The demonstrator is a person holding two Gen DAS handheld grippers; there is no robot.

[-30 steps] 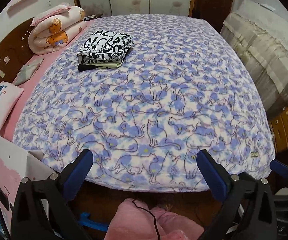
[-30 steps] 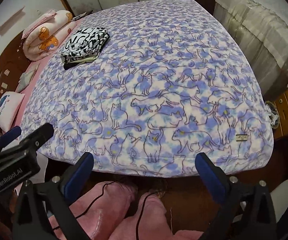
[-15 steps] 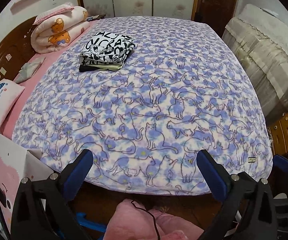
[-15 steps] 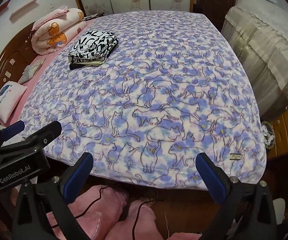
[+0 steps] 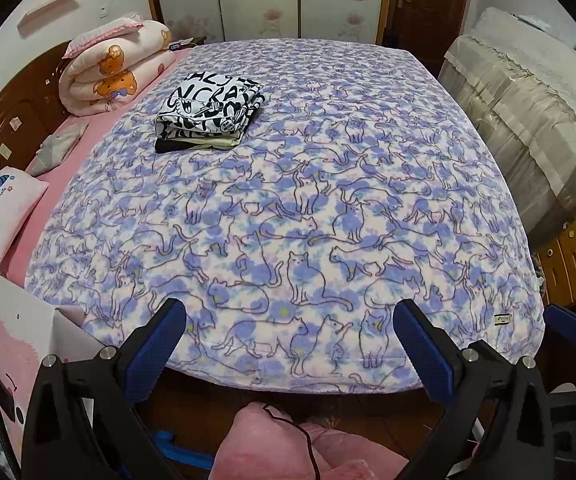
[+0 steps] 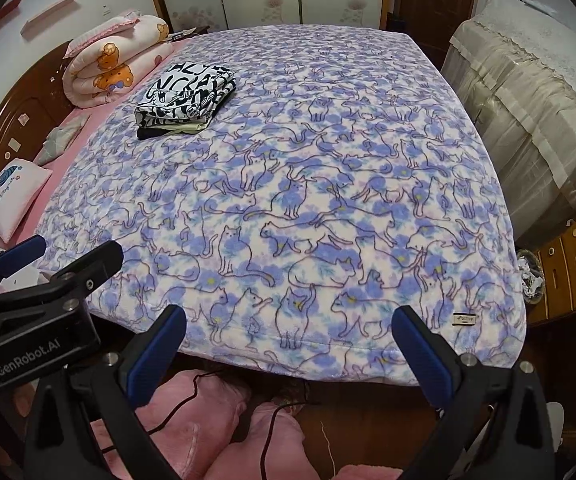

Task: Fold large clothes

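Fleece cat-print blanket (image 5: pixel 308 208) covers bed. Folded black-white garments (image 5: pixel 208 110) stacked far left, near headboard. We hold left claw (image 5: pixel 288 340) and right claw (image 6: pixel 288 344) apart, empty, at bed's near edge. Between garments, we judge; next: fetch unfolded piece.

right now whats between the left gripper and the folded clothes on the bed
Only bare cat-print blanket lies between the open left gripper and the folded clothes; the left wrist view shows this.
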